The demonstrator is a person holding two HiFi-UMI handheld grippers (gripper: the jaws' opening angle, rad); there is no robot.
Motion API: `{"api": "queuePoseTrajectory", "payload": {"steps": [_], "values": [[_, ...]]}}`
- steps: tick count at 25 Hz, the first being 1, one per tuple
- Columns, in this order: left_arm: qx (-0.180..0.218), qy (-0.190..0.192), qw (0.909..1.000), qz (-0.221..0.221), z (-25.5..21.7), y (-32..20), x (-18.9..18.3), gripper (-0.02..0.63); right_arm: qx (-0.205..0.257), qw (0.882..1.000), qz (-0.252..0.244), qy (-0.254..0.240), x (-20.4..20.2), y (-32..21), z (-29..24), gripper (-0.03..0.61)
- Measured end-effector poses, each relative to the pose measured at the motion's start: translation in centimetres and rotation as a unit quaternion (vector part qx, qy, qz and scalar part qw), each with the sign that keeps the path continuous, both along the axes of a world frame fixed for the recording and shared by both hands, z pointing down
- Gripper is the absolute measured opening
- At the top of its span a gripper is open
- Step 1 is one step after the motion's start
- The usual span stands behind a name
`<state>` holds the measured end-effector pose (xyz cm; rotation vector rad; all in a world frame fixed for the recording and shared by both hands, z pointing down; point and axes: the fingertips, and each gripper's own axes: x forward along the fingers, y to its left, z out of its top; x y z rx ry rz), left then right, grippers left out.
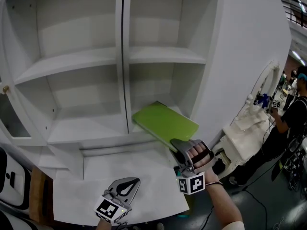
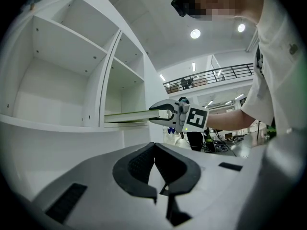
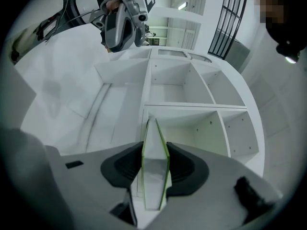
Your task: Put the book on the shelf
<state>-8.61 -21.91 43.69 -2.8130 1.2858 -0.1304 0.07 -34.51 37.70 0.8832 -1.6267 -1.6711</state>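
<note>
My right gripper (image 1: 183,150) is clamped on the near edge of the flat lime-green book (image 1: 165,123). The book's far end sits inside the lower right compartment of the tall white shelf unit (image 1: 240,56), and its near end overhangs the front edge. I should keep it level, slide it straight in clear of the upright divider (image 1: 124,80), then release. My left gripper (image 1: 123,186) hangs closed and empty. One book, one shelf unit, two grippers.

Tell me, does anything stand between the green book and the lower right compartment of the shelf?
Nothing visible does. The book, clamped in the right claw, pokes its far end into that compartment, which looks bare. The left claw hangs low, off to the side.
</note>
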Motion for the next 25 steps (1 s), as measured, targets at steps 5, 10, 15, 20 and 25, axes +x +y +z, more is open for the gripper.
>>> {"api": "queuePoseTrajectory", "payload": {"steps": [5, 10, 15, 20, 25], "values": [[-0.002, 0.002, 1.0000, -0.001, 0.1, -0.4, -0.4, 0.009, -0.003, 1.000, 0.003, -0.002, -0.7, -1.5, 0.3, 0.150], [-0.005, 0.011, 0.9999, -0.002, 0.3, -0.9, -0.8, 0.009, -0.009, 1.000, -0.001, 0.000, -1.8, -2.7, 0.7, 0.150], [-0.007, 0.010, 0.9999, -0.003, 0.6, -1.2, -1.2, 0.009, -0.011, 1.000, -0.005, 0.001, -2.8, -3.6, 0.9, 0.150], [-0.010, 0.011, 0.9999, -0.009, 0.8, -1.4, -1.7, 0.009, -0.012, 1.000, -0.005, 0.003, -3.3, -4.4, 1.1, 0.150], [-0.006, 0.006, 0.9999, -0.009, 0.7, -1.6, -1.8, 0.009, -0.014, 1.000, -0.008, 0.006, -3.8, -5.0, 1.1, 0.150]]}}
